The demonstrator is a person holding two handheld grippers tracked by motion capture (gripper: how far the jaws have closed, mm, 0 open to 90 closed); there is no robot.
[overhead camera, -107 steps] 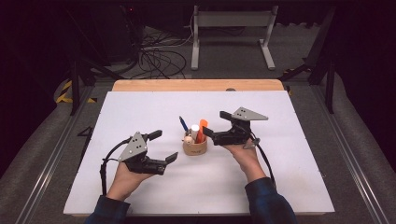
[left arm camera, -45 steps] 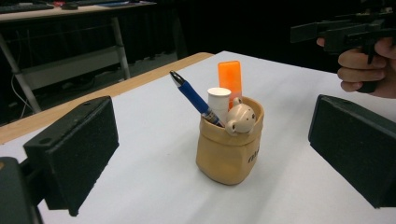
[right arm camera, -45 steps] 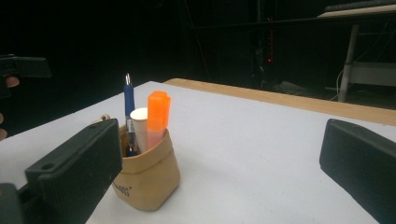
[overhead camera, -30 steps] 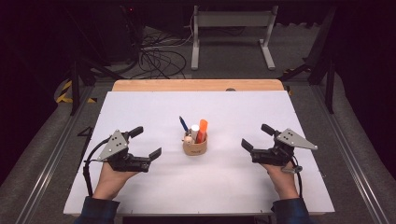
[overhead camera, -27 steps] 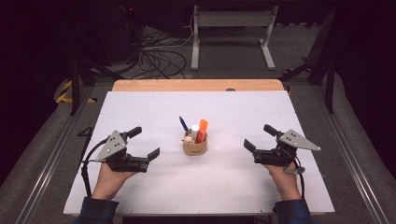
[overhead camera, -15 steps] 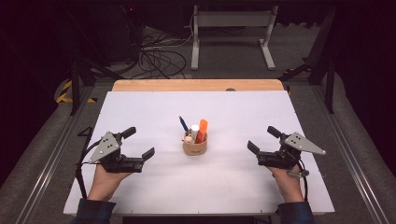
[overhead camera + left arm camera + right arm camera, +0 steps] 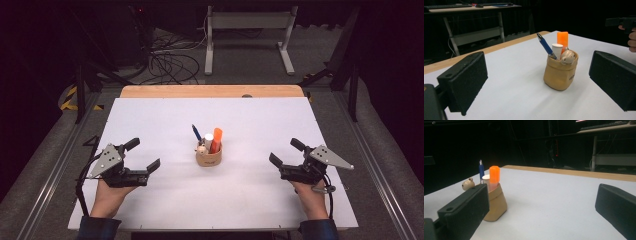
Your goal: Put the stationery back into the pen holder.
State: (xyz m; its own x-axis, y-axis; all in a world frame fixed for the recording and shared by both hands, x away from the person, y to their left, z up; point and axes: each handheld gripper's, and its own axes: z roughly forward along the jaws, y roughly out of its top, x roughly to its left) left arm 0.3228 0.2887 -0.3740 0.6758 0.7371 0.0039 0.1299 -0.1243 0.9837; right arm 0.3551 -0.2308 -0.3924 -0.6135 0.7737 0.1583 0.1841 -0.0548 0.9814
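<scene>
Tan pen holder [image 7: 209,158] upright near the middle of the white bench [image 7: 150,120], nothing touching it. Inside: a blue pen [image 7: 196,133] leaning toward eleven o'clock, a white-capped marker [image 7: 208,139] upright, an orange highlighter [image 7: 216,140] tallest on the three o'clock side, and a small beige rounded figure [image 7: 201,149] at the rim, perhaps an animal-head pen topper, too small to be sure.

Left tongs [image 7: 146,156] at about nine o'clock from the holder, well apart from it, gripped by the left hand [image 7: 107,197] near the bench's front edge. Jaws spread wide, nothing between them. Pointed toward the holder; in the left gripper view, the holder [image 7: 559,72] between the two black jaws but far beyond their tips, the pen [image 7: 545,46], marker [image 7: 557,50], highlighter [image 7: 562,41] and figure [image 7: 568,57] clear above its rim.

Right tongs [image 7: 286,152] at about three o'clock from the holder, likewise well apart, held by the right hand [image 7: 311,197]. Jaws wide apart, empty. In the right gripper view, the holder [image 7: 497,203] just behind the left-hand jaw, partly covered by it, with the highlighter [image 7: 494,177] and pen [image 7: 481,172] standing above.

Grey three-cornered plate on top of each tool. Bare wooden strip [image 7: 210,91] along the bench's far edge, at twelve o'clock.
</scene>
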